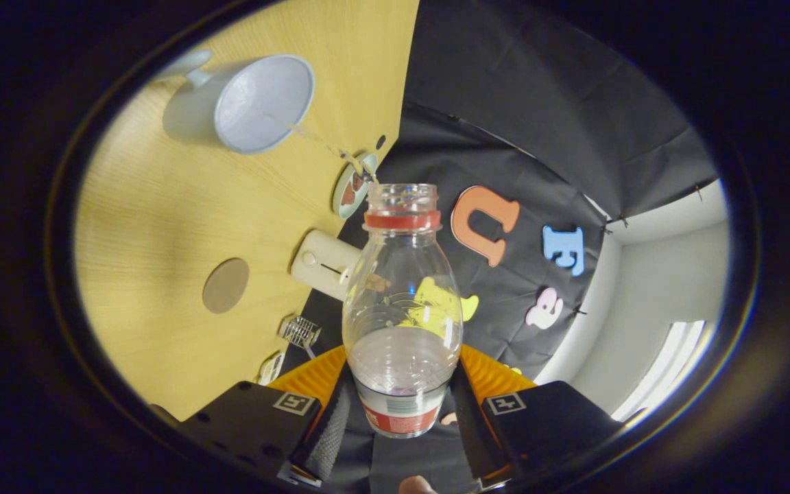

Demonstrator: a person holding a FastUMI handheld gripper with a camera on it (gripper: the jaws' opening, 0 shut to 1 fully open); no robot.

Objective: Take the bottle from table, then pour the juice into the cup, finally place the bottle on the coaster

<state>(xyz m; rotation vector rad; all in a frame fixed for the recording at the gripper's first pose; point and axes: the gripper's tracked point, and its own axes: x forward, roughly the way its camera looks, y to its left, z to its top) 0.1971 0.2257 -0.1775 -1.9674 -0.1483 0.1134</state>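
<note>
Gripper view. The tool [400,412] has both fingers pressed against the lower body of the bottle [402,309], one on each side, so it is pinching the bottle. The bottle is clear, uncapped, with a red ring below its open mouth, and it is held off the tabletop [162,206]. The whole scene is rolled strongly to one side relative to the tool, which indicates the bottle is tipped over. A thin stream of liquid leaves the mouth and runs across to the cup [265,103], which stands on the tabletop well beyond the fingers. The stream appears to land inside the cup's rim; the level in the cup cannot be read.

A round brown coaster [225,285] lies bare on the tabletop, apart from the cup and nearer the tool. A pale box-like object [323,264] and a small round item [354,185] sit near the tabletop's edge; their nature is unclear.

Assessment: pick-up is done. Pouring is judged to be in progress, with some liquid remaining in the bottle. Outstanding: righting the bottle and setting it on the coaster.
</note>
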